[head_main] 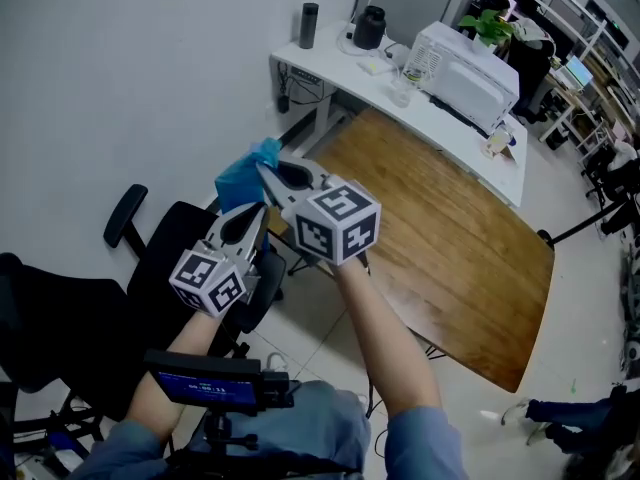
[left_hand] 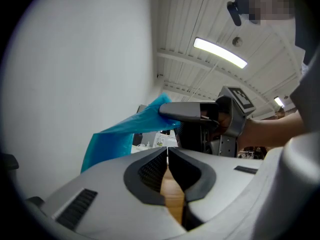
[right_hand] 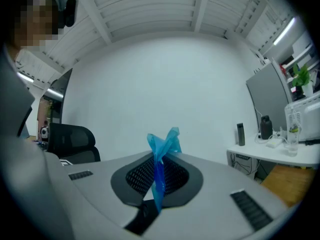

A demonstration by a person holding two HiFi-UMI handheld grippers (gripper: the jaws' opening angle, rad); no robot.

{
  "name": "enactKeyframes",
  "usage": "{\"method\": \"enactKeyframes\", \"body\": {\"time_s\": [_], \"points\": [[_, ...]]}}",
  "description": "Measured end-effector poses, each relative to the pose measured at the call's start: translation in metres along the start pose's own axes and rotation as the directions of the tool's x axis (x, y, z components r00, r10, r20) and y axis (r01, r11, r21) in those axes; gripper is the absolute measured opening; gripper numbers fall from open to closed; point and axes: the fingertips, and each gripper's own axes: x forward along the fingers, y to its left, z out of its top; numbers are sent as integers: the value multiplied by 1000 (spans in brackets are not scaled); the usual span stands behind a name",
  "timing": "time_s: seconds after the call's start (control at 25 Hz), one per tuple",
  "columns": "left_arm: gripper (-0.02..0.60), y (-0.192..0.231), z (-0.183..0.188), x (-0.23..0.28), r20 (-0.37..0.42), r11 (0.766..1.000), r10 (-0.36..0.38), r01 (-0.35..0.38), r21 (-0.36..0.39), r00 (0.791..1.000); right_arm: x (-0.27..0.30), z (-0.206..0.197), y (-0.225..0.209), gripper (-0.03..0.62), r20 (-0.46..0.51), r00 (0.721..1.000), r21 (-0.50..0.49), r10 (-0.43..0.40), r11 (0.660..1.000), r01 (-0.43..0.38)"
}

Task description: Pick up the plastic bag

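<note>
The blue plastic bag (head_main: pixel 243 176) hangs in the air, bunched up, in front of the white wall. My right gripper (head_main: pixel 264 170) is shut on it; in the right gripper view a twisted strip of the bag (right_hand: pixel 161 151) is pinched between the pads and sticks out past the tips. My left gripper (head_main: pixel 260 210) sits just below and to the left of the right one, shut with nothing between its jaws (left_hand: pixel 167 151). From the left gripper view the bag (left_hand: pixel 122 134) drapes down to the left from the right gripper's fingers (left_hand: pixel 187 111).
A wooden table (head_main: pixel 450 248) lies to the right below the grippers. Behind it a white desk (head_main: pixel 400 103) carries a white appliance (head_main: pixel 465 68), a black bottle (head_main: pixel 308 25) and a black jug (head_main: pixel 369 27). Black office chairs (head_main: pixel 150 258) stand at the left.
</note>
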Motion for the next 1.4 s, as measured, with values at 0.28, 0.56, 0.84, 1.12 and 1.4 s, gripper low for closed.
{"method": "enactKeyframes", "body": {"time_s": [0.28, 0.56, 0.84, 1.12, 1.4], "points": [[17, -48, 13, 25, 29, 997, -73, 72, 32, 997, -61, 38, -12, 1, 85, 996, -26, -36, 999, 38], [17, -99, 2, 53, 16, 993, -110, 109, 43, 994, -136, 57, -24, 1, 137, 989, -48, -57, 997, 64], [17, -152, -17, 75, -13, 984, -168, 169, 51, 986, -217, 63, -54, 1, 181, 974, -47, -136, 988, 146], [17, -210, -48, 96, -51, 969, -239, 242, 51, 970, -303, 46, -93, 1, 197, 949, -28, -247, 966, 257], [17, -270, -80, 111, -107, 949, -307, 313, 39, 946, -383, 16, -127, 1, 186, 910, 33, -369, 928, 370]]}}
